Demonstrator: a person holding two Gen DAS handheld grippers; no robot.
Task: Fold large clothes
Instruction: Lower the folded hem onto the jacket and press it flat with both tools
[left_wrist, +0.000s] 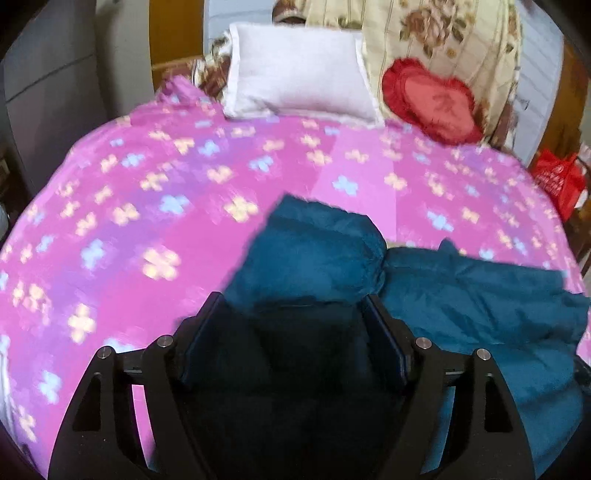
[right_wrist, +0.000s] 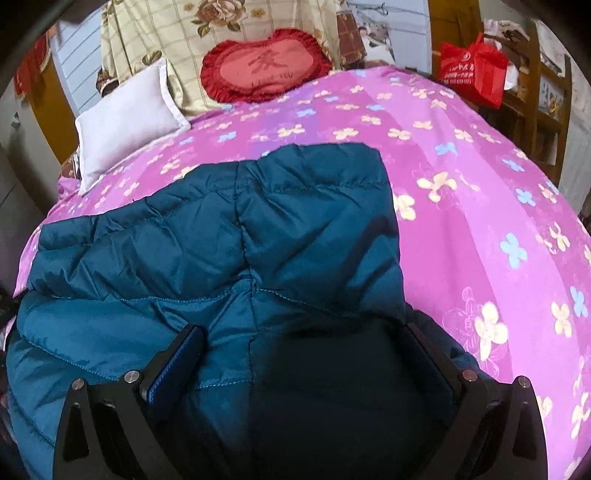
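Observation:
A teal quilted down jacket lies on a pink flowered bedspread. In the left wrist view a bunched part of the jacket sits between the fingers of my left gripper, with the rest of it spread to the right. The jaws stand wide with fabric filling the gap; whether they grip it I cannot tell. My right gripper is low over the jacket's near part, jaws wide apart, with fabric between them.
A white pillow, a red heart cushion and a floral quilt lie at the bed's head. A red bag sits on wooden furniture to the right. A grey cabinet stands to the left.

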